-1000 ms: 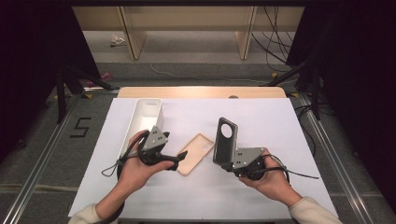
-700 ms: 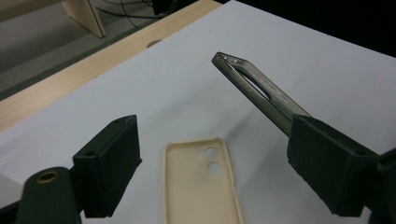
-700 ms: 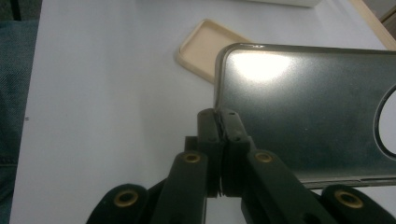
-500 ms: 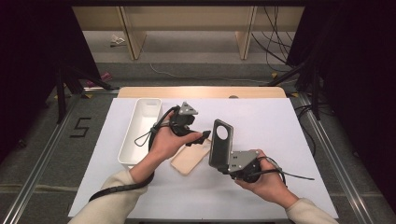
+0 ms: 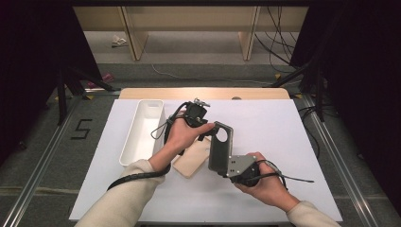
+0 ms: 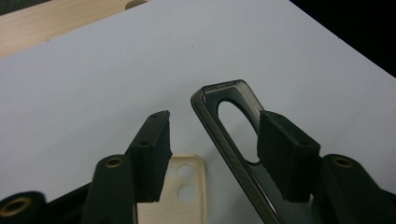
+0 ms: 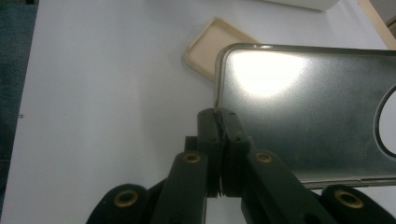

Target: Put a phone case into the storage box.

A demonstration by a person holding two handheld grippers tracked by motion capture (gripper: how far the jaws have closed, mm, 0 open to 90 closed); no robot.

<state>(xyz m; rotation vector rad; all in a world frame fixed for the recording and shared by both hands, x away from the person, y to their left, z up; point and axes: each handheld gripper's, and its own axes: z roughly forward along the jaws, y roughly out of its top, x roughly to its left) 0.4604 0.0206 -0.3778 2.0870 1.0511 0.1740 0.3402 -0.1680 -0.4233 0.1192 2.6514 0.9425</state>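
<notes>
Smoky phone case [image 5: 220,147] — pinched by right hand-held gripper [image 7: 219,122]

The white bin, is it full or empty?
Empty. The white bin shows only its bare white inside in the high view.

The dark phone case [image 7: 317,121] is smoky translucent plastic, glossy enough to mirror a lamp. The cream phone case [image 5: 191,160] looks matt and rubbery. The tray [image 5: 142,132] is smooth white plastic. The worktop [image 5: 279,127] wears matt white sheet over pale wood. The tool pads [image 6: 285,156] are matt black.
</notes>
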